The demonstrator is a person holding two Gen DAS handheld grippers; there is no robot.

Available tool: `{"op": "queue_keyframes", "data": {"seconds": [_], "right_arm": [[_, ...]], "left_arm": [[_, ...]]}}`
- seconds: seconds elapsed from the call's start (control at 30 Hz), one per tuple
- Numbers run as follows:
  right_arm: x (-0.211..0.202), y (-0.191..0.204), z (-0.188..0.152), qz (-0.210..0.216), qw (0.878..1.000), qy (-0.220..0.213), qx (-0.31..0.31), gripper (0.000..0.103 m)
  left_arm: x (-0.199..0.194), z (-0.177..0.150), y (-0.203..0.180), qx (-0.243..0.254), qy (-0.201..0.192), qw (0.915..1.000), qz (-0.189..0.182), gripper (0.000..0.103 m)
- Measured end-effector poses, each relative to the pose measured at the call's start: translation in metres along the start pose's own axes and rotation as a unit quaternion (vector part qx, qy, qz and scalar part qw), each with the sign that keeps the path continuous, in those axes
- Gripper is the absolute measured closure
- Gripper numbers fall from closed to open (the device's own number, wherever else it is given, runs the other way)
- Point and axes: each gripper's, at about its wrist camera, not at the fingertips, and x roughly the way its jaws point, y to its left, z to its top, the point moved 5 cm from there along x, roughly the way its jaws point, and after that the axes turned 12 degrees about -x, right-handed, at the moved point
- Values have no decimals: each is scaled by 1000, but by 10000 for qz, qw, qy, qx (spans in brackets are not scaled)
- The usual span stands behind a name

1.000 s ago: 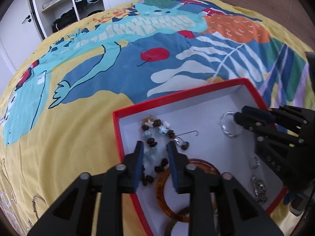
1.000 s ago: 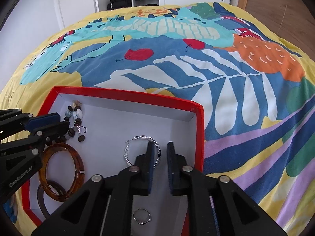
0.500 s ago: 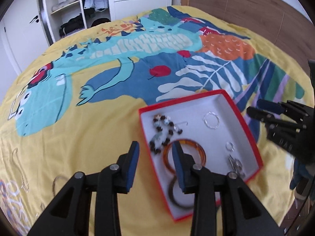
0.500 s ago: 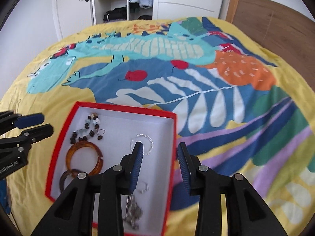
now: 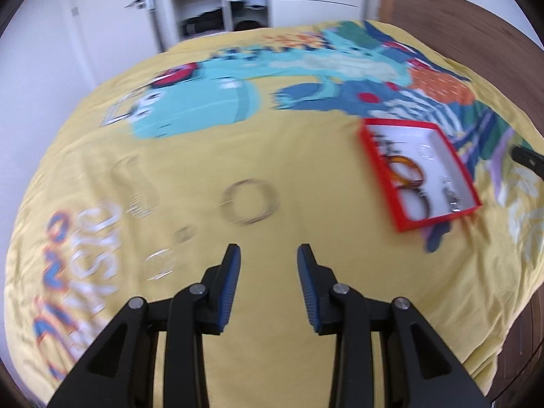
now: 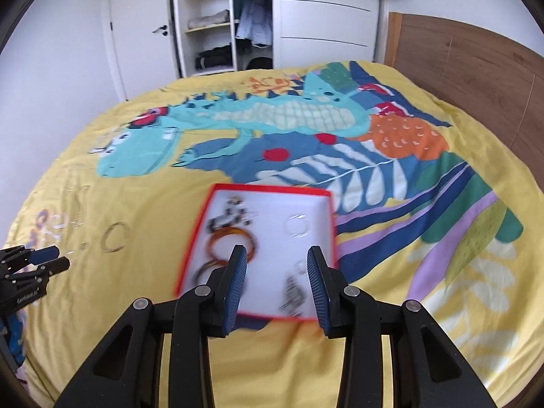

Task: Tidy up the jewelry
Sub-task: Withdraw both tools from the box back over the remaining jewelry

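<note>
While both tools hang above the bedspread (image 6: 170, 289) with nothing in them, the sorting looks only partly done. At lower centre of the left wrist view, the left gripper (image 5: 268, 258) has its jaws spread wide and aims at the yellow cloth, where a thin wire bangle (image 5: 250, 202) lies loose mid-frame, with smaller pale rings blurred to its lower left. That aim suggests, to my eye, that the bangle is the next pick. Over at the right of that view sits the red box (image 5: 438, 219), already holding amber bangles (image 5: 406, 173) and beads, though blur hides detail. In the right wrist view, the right gripper (image 6: 277, 265), jaws likewise apart, hovers over the box, probably waiting.
</note>
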Motion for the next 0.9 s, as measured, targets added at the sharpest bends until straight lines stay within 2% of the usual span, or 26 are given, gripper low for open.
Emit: {"op": "queue_keyframes", "data": {"seconds": [0.2, 0.4, 0.67, 0.9], "right_arm": [[-23, 49, -9, 272, 9996, -53, -40, 66], [-21, 102, -2, 561, 9980, -62, -298, 66], [10, 174, 4, 1075, 9921, 41, -647, 66], [44, 216, 0, 1448, 9851, 224, -902, 66]], "left_arm": [[-31, -20, 99, -644, -136, 9970, 415, 70], [-47, -33, 156, -1012, -266, 9928, 583, 70], [-29, -37, 188, -1249, -160, 9905, 547, 70], [9, -31, 190, -1326, 58, 9907, 287, 70]]}}
